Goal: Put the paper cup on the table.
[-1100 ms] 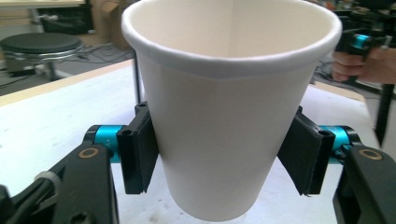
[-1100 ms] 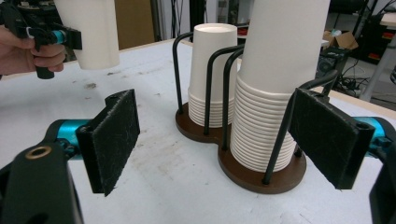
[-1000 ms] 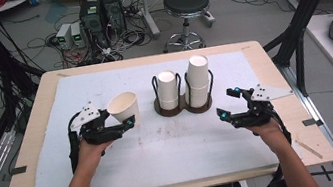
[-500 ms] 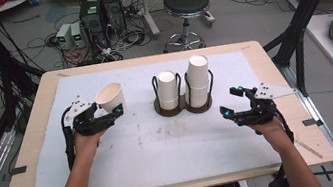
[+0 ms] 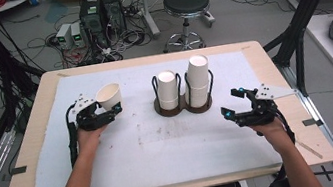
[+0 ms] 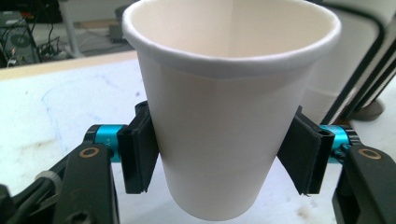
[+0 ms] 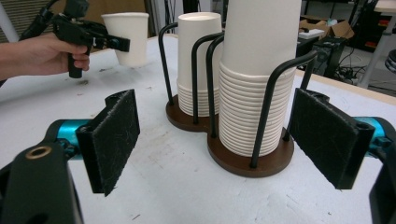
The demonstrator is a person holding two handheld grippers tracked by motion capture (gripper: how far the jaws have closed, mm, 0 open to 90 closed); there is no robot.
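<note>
While gripped, paper cup [image 5: 109, 97] mid-mat.

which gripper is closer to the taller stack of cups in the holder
Right. The right gripper sits open just off the taller stack of cups, to its right and nearer the person. The left gripper, holding a single paper cup, is farther off, beyond the shorter stack.

— What do the grippers look like?
— The left gripper [image 5: 115, 107] and right gripper [image 5: 235, 101] are black, with cyan fittings, brass-ringed screws, fuzzy black pads [image 7: 114, 135], trailing black cables and grey three-cornered plates.
</note>
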